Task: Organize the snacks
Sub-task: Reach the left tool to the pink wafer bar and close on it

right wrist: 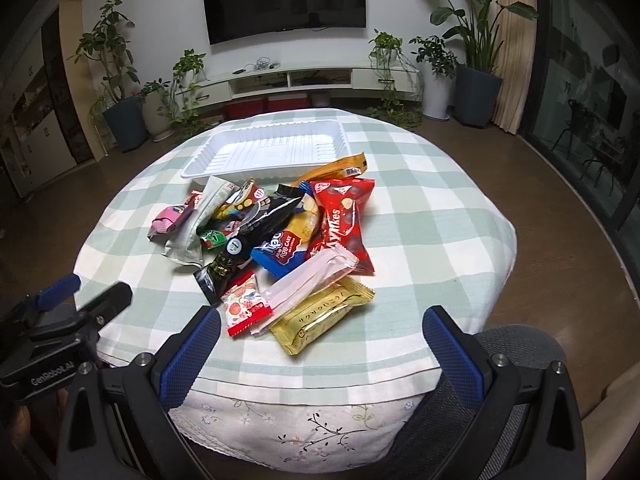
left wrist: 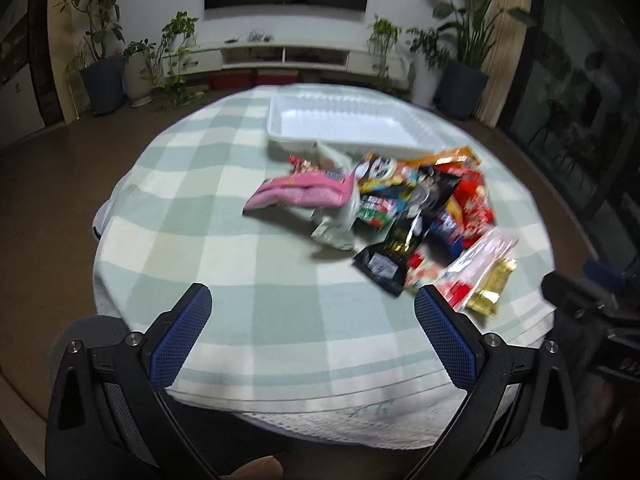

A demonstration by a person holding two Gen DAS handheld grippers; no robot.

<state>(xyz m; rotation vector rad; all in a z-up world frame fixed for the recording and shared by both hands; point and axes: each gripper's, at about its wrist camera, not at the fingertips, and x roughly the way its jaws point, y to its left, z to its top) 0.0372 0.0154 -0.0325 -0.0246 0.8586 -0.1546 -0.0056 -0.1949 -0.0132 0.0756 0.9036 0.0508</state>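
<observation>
White plastic tray is my landmark; it sits empty at the far side of the checked tablecloth.

Left wrist view: my left gripper has its jaws spread wide with nothing between them, held above bare cloth well short of the tray. The snack pile lies just in front of the tray, on its near side; frame is motion-blurred. A pink packet sits at the pile's left edge.

Right wrist view: my right gripper is likewise spread and empty, nearer than the pile. A gold packet is the pile's nearest item, farthest from the tray. A red bag lies closer to it.

Judgement: sorting not yet begun; this is the approach. Next move calls for singling out one edge packet, probably gold, pinching it without dragging neighbours.
</observation>
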